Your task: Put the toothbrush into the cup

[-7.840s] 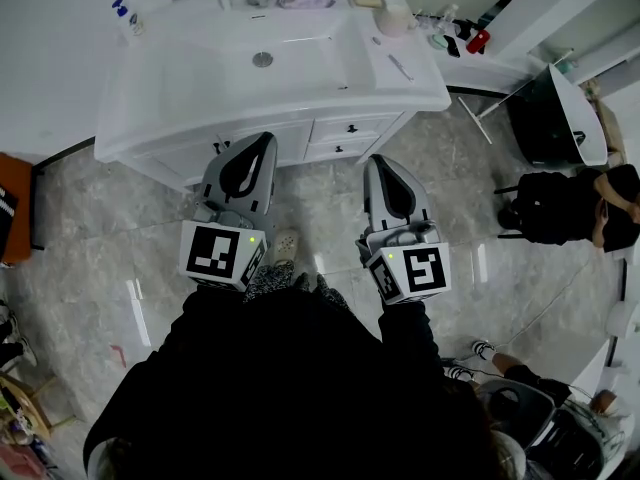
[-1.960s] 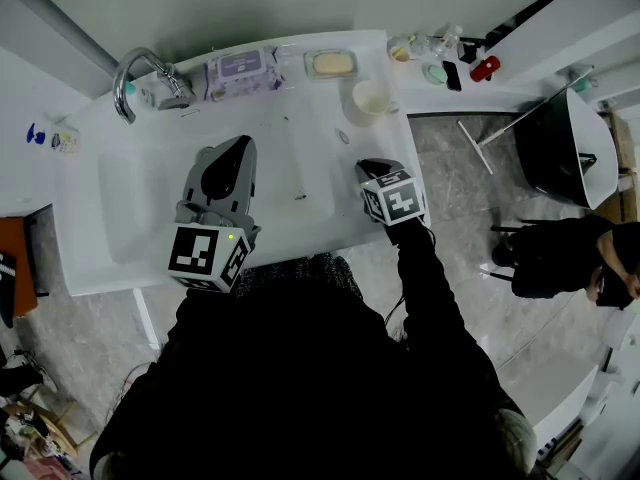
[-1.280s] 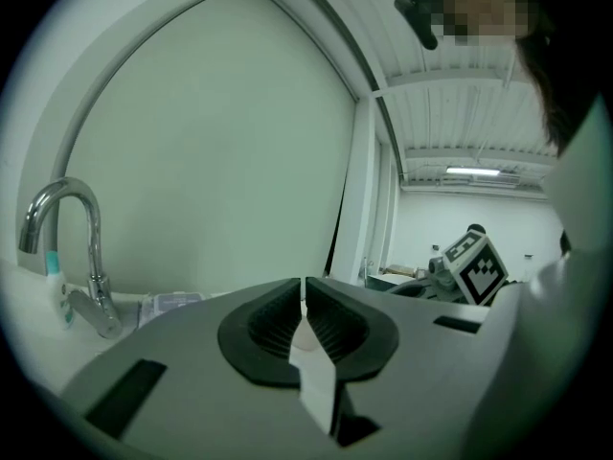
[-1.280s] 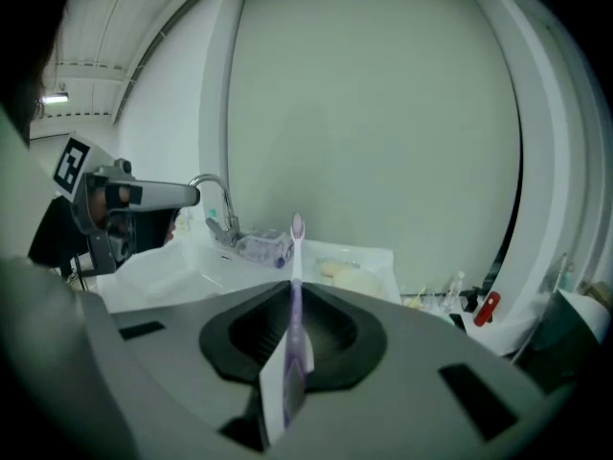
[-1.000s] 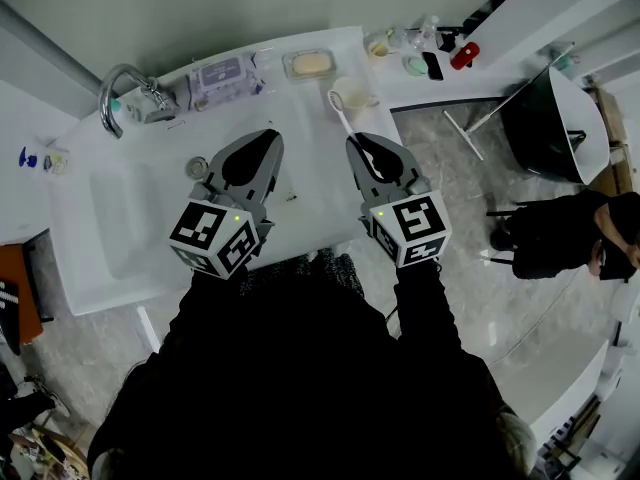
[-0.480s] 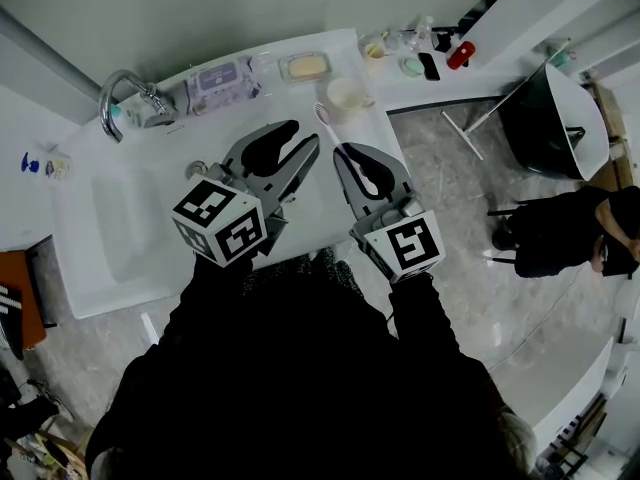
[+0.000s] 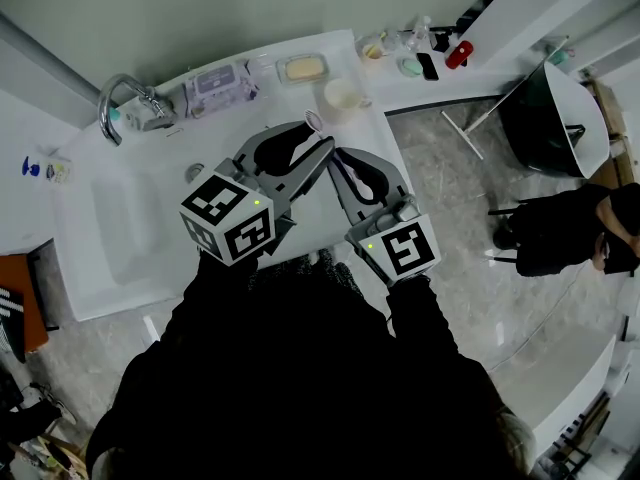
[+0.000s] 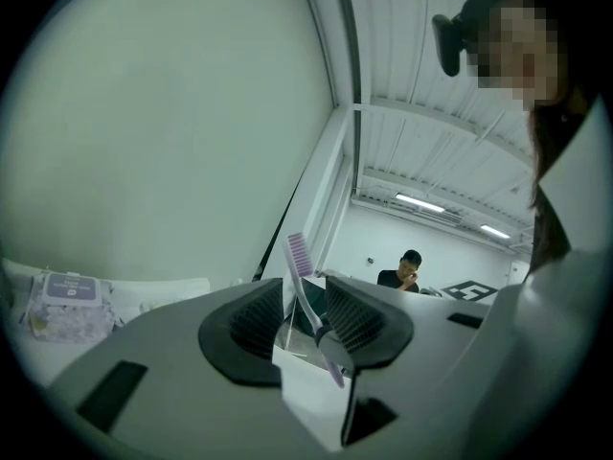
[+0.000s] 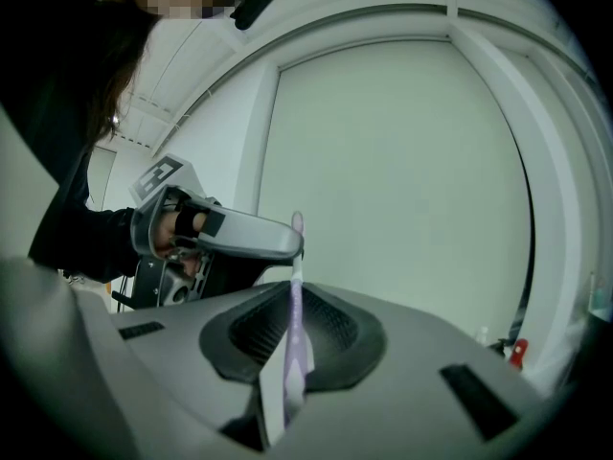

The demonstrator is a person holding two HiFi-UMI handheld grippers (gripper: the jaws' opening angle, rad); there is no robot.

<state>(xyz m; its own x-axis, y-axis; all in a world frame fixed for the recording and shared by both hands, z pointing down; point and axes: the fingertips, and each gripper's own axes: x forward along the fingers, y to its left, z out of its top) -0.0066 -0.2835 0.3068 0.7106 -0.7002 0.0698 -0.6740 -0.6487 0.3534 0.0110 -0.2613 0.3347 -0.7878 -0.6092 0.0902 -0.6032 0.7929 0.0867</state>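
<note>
Lilac toothbrush (image 8: pixel 299 255), cream cup (image 7: pixel 341 98), white sink (image 7: pixel 110 230), grey right gripper (image 9: pixel 292 305) (black-and-white marker cube (image 7: pixel 398 250))

Dim head view — rounded, dark-cornered fisheye gripper views.

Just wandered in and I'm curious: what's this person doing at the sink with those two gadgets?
A person works two hand-held grippers over a washbasin counter. The right gripper clamps a purple toothbrush. On the left gripper the jaws have just been opening and stand apart around the brush's neck. The cup sits beyond on the counter, the brush not yet in it.
</note>
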